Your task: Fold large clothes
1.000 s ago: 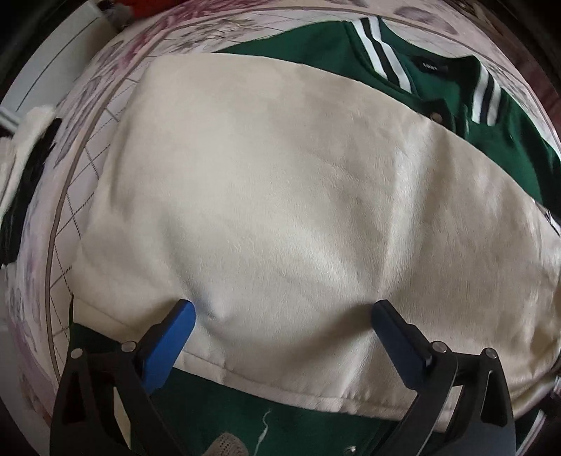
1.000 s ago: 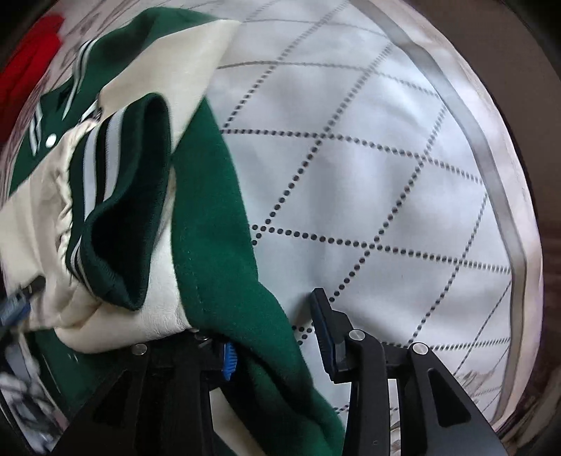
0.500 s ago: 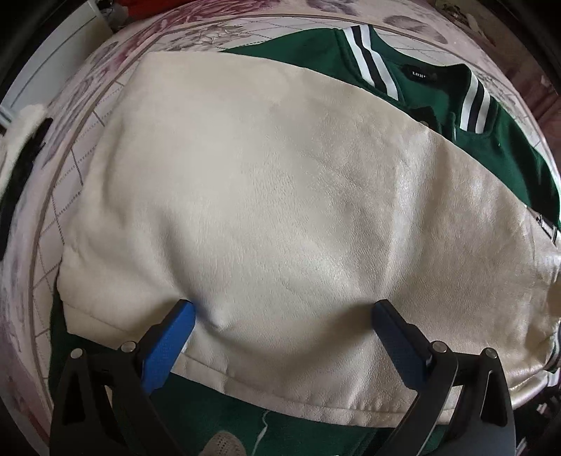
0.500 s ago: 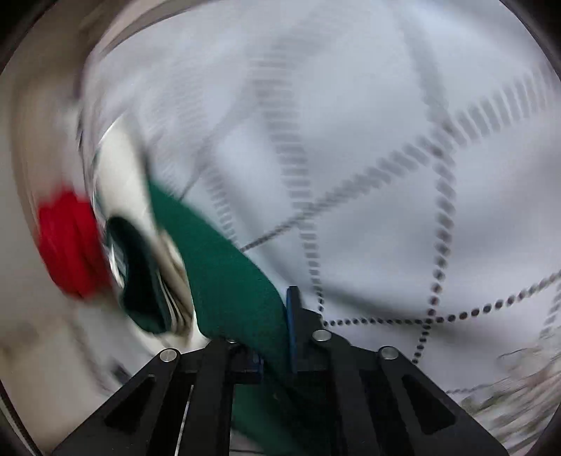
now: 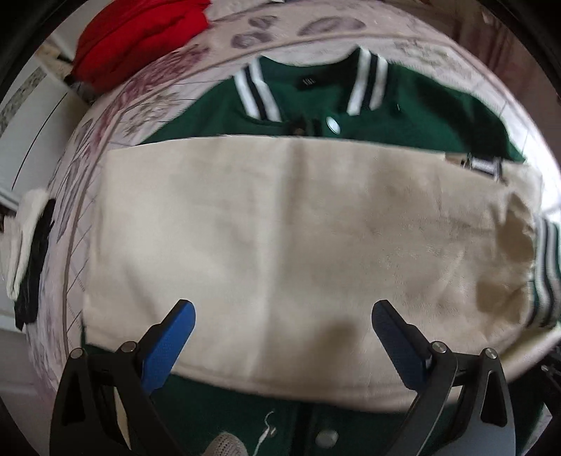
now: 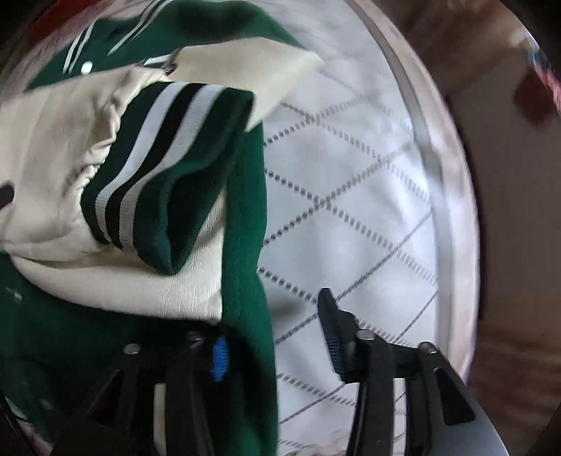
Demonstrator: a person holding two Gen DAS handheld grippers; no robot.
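A green varsity jacket (image 5: 413, 105) of dense, felt-like cloth lies flat on a pale quilted bedcover (image 6: 354, 196) stitched in a dotted diamond grid. Taking the jacket as the landmark and reading the left wrist view from left to right: off its left edge sits a fluffy white-and-black item (image 5: 29, 245), too blurred to name, and up beyond that corner a bunched red garment (image 5: 140, 31). Across the jacket's middle lies a cream sleeve (image 5: 280, 238) — smooth, faintly grained, leather-like — folded into a broad band. Above the band show the ribbed collar (image 5: 366, 82) with white and dark stripes and a round metal snap (image 5: 333, 124). At the band's right end the cream gathers into creases at a striped knit cuff (image 5: 547, 266).

The left gripper (image 5: 282, 333) hangs over the sleeve's near edge, its blue-padded fingers spread wide with nothing between them.

In the right wrist view the cuff (image 6: 161, 175) is a ribbed green tube with white and black rings, lying on cream sleeve leather. Right of it runs the jacket's thick green side edge — it drapes between the fingers of the right gripper (image 6: 277, 336), whose jaws are opening; the right pad stands clear of the cloth.
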